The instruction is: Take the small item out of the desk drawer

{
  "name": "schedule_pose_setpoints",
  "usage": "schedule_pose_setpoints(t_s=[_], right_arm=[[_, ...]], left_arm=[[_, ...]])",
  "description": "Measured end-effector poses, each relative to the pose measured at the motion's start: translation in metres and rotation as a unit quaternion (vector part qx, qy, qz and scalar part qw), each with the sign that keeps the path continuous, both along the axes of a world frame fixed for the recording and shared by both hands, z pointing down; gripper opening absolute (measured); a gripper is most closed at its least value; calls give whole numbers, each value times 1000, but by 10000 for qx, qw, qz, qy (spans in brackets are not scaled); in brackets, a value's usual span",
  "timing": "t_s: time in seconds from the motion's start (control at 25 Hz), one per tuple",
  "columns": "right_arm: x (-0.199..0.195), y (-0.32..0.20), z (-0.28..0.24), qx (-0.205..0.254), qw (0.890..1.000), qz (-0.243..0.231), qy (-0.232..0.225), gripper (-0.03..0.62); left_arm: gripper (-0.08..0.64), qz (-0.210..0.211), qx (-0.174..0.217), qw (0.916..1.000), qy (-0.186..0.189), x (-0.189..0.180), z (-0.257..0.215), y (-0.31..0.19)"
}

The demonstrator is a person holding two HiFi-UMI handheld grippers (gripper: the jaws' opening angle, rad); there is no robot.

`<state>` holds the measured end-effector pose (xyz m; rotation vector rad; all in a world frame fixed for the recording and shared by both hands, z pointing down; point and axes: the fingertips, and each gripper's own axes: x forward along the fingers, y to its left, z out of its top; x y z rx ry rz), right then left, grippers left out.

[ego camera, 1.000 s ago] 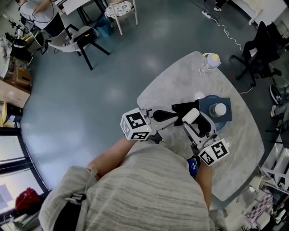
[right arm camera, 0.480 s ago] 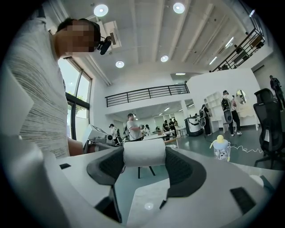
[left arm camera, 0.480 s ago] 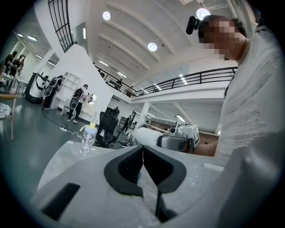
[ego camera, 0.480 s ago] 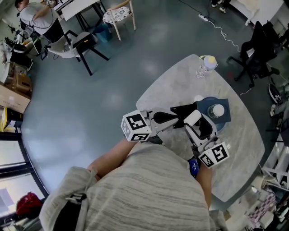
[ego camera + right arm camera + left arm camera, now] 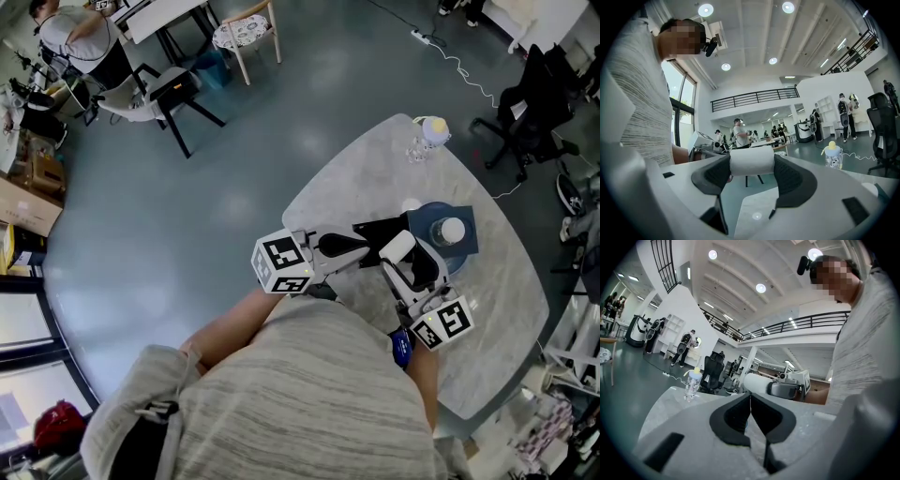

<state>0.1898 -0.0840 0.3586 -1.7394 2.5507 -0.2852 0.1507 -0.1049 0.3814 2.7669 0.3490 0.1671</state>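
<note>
Small item: white, smooth, cylinder-shaped. State: clamped in my right claw, lying crosswise, one end against each jaw. Position: held above the grey surface, over the black drawer, whose inside cannot be made out.

Just ahead of our right gripper, whose jaws a white roll fills, a blue round container blocks the way. Beyond our left gripper, the table offers open passage up to the bottle near its far edge.
</note>
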Motion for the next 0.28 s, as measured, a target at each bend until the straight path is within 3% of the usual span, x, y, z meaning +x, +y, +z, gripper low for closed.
schedule_pose_setpoints(t_s=[0.28], right_arm=[[-1,3,1,-28,10000,23,1,258]], left_arm=[[15,70,-5,10000,-20,0,1,3]])
